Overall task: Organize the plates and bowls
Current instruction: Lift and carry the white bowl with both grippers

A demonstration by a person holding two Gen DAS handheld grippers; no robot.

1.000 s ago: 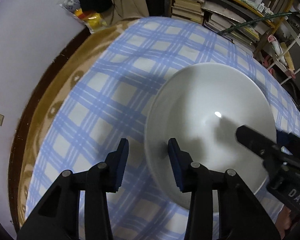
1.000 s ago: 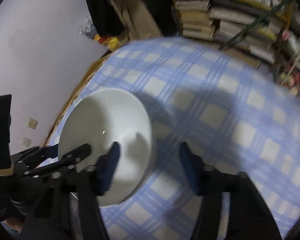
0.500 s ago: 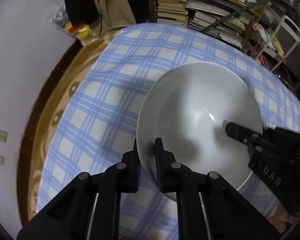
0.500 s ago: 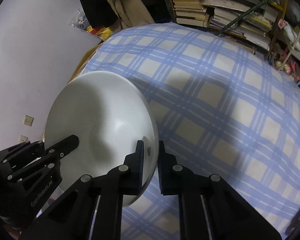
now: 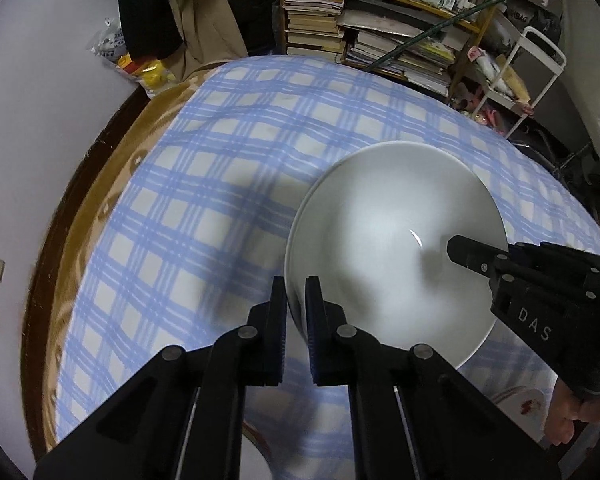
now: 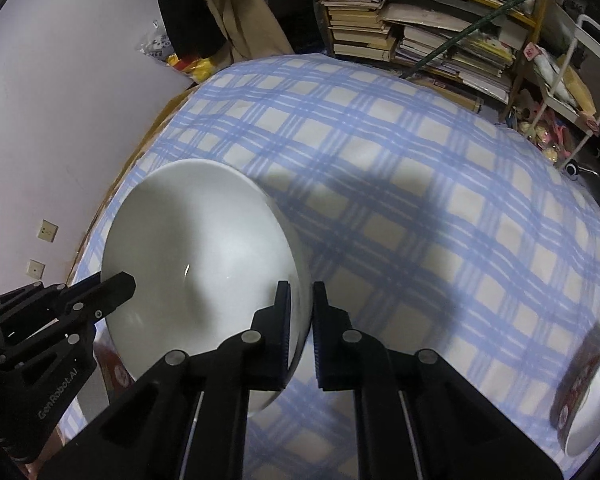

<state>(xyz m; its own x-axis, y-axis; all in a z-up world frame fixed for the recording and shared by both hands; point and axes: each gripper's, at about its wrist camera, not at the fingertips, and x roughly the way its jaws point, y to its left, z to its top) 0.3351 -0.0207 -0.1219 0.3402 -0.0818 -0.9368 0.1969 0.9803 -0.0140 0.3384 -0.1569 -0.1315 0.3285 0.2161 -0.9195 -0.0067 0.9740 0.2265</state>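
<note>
- Bowl (image 5: 392, 248) hangs above the checked cloth (image 5: 220, 184), and we hold it by two opposite spots on its rim: our left claw (image 5: 296, 300) is clamped on the left edge, our right claw (image 6: 302, 308) on the right edge.
- Each claw bites only a thin strip of glazed rim. We judge that smooth and slippery, so a small twist of either wrist could let the rim slide out of the pads.
- With two claws on one stiff bowl, we risk pulling apart or pushing together if our hands drift at different rates; that could pry one grip loose or tip the bowl.
- The bowl looks tilted in both views. If one side lets go, it would swing down on the other claw and likely drop.
- Below is soft, uneven cloth. Setting the bowl on a fold could leave it rocking.
- A red-patterned dish (image 6: 580, 392) lies at the right edge of the right view, and another plate rim (image 5: 528, 400) shows low in the left view. Lowering blind could knock china on china.
</note>
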